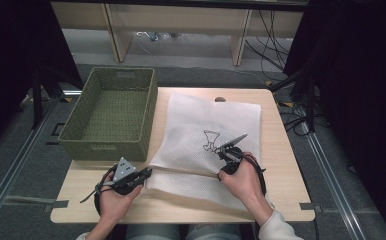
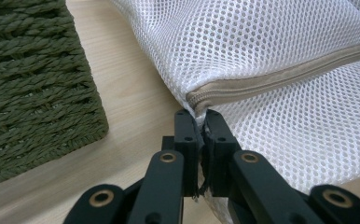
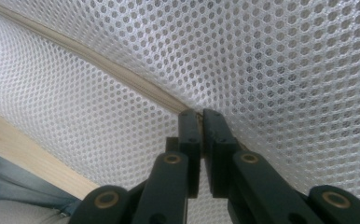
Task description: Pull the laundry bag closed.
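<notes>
A white mesh bag [image 1: 206,120] with a small black drawing lies flat on the wooden table [image 1: 283,170]. A beige zipper [image 1: 181,171] runs across its near part. My left gripper [image 1: 148,173] is shut on the bag's left edge, right at the end of the zipper [image 2: 280,77], with mesh pinched between its jaws [image 2: 199,116]. My right gripper [image 1: 221,170] is shut on the zipper line [image 3: 122,74] farther right, its tips [image 3: 197,114] closed where the beige strip ends. I cannot make out the zipper pull itself. The zipper looks closed between the two grippers.
A green woven basket [image 1: 103,147] stands empty at the table's left, close to my left gripper, and its wall [image 2: 29,84] fills that gripper view's left. Bare tabletop [image 1: 91,200] lies near the front edge. Table legs and cables are on the floor beyond.
</notes>
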Available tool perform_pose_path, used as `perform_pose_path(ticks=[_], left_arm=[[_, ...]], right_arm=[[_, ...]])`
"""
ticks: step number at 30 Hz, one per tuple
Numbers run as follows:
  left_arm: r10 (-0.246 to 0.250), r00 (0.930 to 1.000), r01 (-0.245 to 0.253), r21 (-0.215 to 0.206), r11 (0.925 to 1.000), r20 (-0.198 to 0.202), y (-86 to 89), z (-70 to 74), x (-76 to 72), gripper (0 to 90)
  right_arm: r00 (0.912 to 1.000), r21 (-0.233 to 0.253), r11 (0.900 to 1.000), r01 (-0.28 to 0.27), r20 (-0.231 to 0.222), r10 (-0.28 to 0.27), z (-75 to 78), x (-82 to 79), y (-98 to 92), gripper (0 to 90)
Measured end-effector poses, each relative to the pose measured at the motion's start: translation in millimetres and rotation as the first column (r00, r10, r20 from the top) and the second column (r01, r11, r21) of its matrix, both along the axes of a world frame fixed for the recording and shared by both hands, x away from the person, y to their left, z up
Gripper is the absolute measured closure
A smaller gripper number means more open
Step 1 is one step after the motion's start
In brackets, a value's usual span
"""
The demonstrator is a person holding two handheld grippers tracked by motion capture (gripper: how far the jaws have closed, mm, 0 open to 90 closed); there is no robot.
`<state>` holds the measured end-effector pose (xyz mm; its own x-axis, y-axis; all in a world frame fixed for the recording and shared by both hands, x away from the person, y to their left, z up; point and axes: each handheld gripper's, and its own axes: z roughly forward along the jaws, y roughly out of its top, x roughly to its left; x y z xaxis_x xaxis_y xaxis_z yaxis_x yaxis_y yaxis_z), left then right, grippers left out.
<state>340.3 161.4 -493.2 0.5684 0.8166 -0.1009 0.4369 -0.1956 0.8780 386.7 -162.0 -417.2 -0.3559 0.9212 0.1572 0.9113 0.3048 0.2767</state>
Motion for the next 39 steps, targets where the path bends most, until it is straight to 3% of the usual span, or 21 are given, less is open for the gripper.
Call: perform_pose_path(ticks=[2, 5, 9, 10, 13, 16, 18, 20, 24, 26, 29, 31, 33, 36, 38, 39], left_arm=[[-0.001, 1.0, 0.001, 0.0, 1.0, 0.001, 0.0, 0.1, 0.0, 84.6], [0.0, 1.0, 0.0, -0.001, 1.0, 0.0, 0.1, 0.1, -0.1, 84.6], [0.001, 1.0, -0.001, 0.0, 1.0, 0.001, 0.3, 0.2, 0.0, 84.6], [0.005, 1.0, -0.005, -0.006, 1.0, -0.001, 0.2, -0.1, 0.1, 84.6], [0.002, 1.0, -0.002, 0.001, 1.0, 0.001, 0.2, 0.1, 0.0, 84.6], [0.001, 1.0, -0.001, 0.0, 1.0, 0.0, 0.3, 0.1, 0.0, 84.6], [0.002, 1.0, -0.002, 0.0, 1.0, 0.001, 0.3, 0.2, 0.0, 84.6], [0.001, 1.0, -0.001, 0.0, 1.0, 0.001, 0.2, 0.2, -0.1, 84.6], [0.004, 1.0, -0.004, -0.008, 1.0, -0.002, 0.1, -0.1, -0.1, 84.6], [0.0, 1.0, 0.0, 0.001, 1.0, 0.001, 0.2, 0.2, -0.1, 84.6], [0.001, 1.0, -0.001, -0.003, 1.0, -0.001, 0.3, 0.1, 0.0, 84.6], [0.0, 1.0, 0.0, -0.002, 1.0, -0.001, 0.3, 0.2, -0.1, 84.6], [0.0, 1.0, 0.0, -0.002, 1.0, -0.001, 0.4, 0.1, -0.1, 84.6], [0.003, 1.0, -0.003, -0.005, 1.0, -0.002, 0.5, 0.0, -0.2, 84.6], [0.004, 0.9999, -0.004, -0.014, 0.9999, -0.011, 0.2, -0.2, -0.4, 84.6], [0.004, 0.9999, -0.004, -0.014, 0.9999, -0.011, 0.2, -0.2, -0.4, 84.6]], right_arm=[[0.9987, 0.007, 0.999, -0.044, 0.026, 0.044, -2.0, 1.8, -3.9, 87.3], [0.9998, 0.01, 1.0, -0.014, 0.016, 0.013, -0.9, 0.1, -1.7, 87.3], [0.9993, 0.002, 0.999, -0.034, 0.014, 0.034, -1.3, 1.2, -3.3, 87.3], [1.0, -0.008, 1.0, -0.002, -0.006, 0.002, -0.1, 0.0, -1.4, 87.3], [0.9996, -0.009, 1.0, -0.026, 0.007, 0.026, -1.9, 2.1, -4.6, 87.3], [0.9999, -0.007, 1.0, -0.008, 0.006, 0.008, -2.1, 0.8, -5.6, 87.3], [0.9993, -0.003, 0.999, -0.035, 0.013, 0.036, -2.0, 1.3, -7.8, 87.3], [0.9999, 0.003, 1.0, 0.01, -0.007, -0.01, -0.6, -0.3, -5.4, 87.3], [0.9998, -0.016, 1.0, -0.014, 0.011, 0.014, -2.0, 0.3, -8.7, 87.3], [0.9995, 0.009, 1.0, -0.027, 0.015, 0.027, -2.8, 0.8, -10.7, 87.3], [0.9992, 0.009, 0.999, -0.032, 0.022, 0.032, -2.6, 0.6, -11.7, 87.3], [1.0, 0.01, 1.0, 0.001, -0.009, -0.001, -1.0, -0.8, -9.7, 87.3], [0.9997, 0.007, 1.0, -0.024, 0.008, 0.024, -2.1, 0.1, -11.1, 87.3], [0.9999, -0.002, 1.0, -0.009, 0.005, 0.009, -1.6, -0.5, -10.6, 87.3], [0.9986, 0.005, 0.999, 0.038, -0.037, -0.038, 1.3, -2.0, -7.7, 87.3], [0.9983, 0.005, 0.999, 0.046, -0.037, -0.045, 1.5, -2.4, -7.4, 87.3]])
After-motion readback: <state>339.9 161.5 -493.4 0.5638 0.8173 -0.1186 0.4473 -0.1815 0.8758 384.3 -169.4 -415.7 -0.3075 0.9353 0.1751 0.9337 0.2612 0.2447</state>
